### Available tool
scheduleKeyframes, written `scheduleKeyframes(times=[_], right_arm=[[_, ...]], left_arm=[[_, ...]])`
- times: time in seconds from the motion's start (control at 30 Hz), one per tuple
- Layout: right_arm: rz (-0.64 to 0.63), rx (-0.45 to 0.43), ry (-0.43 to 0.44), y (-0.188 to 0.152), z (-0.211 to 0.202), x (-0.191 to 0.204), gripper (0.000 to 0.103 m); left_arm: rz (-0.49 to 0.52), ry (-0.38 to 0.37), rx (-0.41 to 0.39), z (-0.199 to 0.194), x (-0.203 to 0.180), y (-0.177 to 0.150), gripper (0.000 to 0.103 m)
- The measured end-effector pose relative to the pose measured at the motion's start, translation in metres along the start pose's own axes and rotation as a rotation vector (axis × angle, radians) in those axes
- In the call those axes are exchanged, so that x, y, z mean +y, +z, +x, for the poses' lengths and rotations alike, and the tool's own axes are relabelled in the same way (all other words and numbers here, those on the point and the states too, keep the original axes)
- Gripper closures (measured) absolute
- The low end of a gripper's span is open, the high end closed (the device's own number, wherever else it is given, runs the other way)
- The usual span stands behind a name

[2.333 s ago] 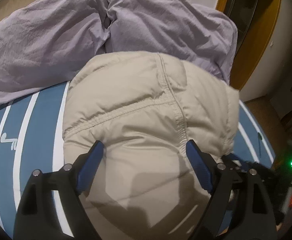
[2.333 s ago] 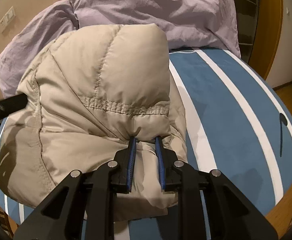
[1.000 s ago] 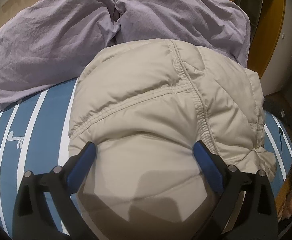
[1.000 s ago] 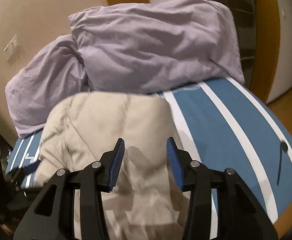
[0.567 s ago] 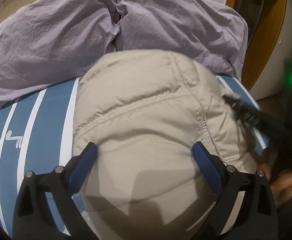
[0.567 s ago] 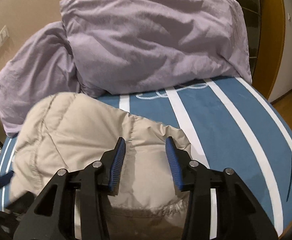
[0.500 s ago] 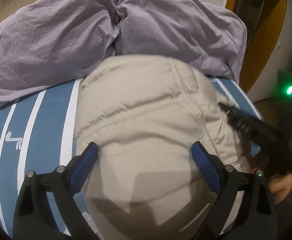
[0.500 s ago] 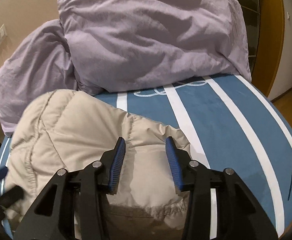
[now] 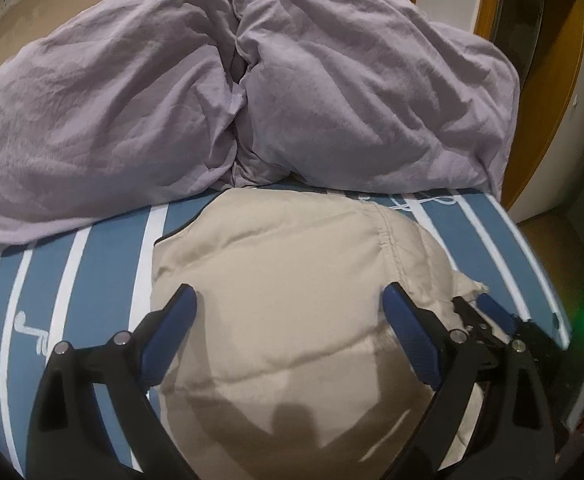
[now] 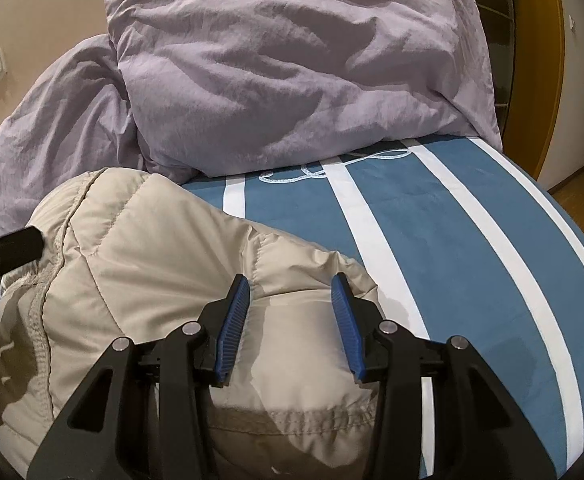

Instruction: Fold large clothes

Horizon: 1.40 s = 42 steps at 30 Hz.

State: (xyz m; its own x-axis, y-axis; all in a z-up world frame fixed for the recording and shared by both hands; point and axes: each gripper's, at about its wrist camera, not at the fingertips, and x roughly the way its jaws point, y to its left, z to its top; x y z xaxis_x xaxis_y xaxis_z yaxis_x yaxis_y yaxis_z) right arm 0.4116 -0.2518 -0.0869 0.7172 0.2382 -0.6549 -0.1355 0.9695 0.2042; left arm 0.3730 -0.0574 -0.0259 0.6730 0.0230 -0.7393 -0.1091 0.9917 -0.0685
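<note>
The beige puffer jacket lies in a folded, rounded bundle on the blue-and-white striped bedspread, its far edge just short of the two lilac pillows heaped at the head of the bed. The left gripper hovers over the middle of the bundle with its blue fingers spread wide and nothing between them; they frame the padded top without pressing on it. The right gripper hangs over the jacket's right-hand corner, jaws partly apart and gripping no fabric, though from this angle I cannot tell for certain whether the pads brush the cloth below. The relation that matters is this: seen from the left wrist, the bundle runs away from the fingers toward the pillows, its long axis roughly in line with the stripes, while a loose, crumpled flap sticks out at the right edge, just beside the right gripper's tips. So the right hand is the nearer one to that untidy corner, and the left sits squarely above the bulk. I judge the fold largely made; a fair next move would be tucking or flattening that right-side flap.
</note>
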Motion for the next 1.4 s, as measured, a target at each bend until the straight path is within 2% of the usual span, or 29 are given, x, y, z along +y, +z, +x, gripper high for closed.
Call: scheduleKeyframes(times=[0.27, 0.77, 0.9, 1.3, 1.4], right_arm=[[0.007, -0.019, -0.001, -0.002, 0.001, 0.0, 0.057], [0.011, -0.054, -0.022, -0.005, 0.003, 0.002, 0.055], [0.007, -0.052, -0.023, -0.005, 0.003, 0.002, 0.055], [0.006, -0.049, -0.02, -0.005, 0.007, 0.001, 0.054], [-0.008, -0.022, -0.038, -0.001, 0.01, 0.003, 0.053]], left_arm=[[0.011, 0.01, -0.013, 0.016, 0.001, -0.008, 0.005], [-0.048, -0.052, -0.039, 0.034, 0.015, -0.022, 0.002], [-0.065, -0.074, -0.044, 0.04, 0.019, -0.025, 0.002], [-0.064, -0.069, -0.044, 0.043, 0.019, -0.025, 0.002], [-0.063, -0.065, -0.041, 0.043, 0.019, -0.025, 0.002]])
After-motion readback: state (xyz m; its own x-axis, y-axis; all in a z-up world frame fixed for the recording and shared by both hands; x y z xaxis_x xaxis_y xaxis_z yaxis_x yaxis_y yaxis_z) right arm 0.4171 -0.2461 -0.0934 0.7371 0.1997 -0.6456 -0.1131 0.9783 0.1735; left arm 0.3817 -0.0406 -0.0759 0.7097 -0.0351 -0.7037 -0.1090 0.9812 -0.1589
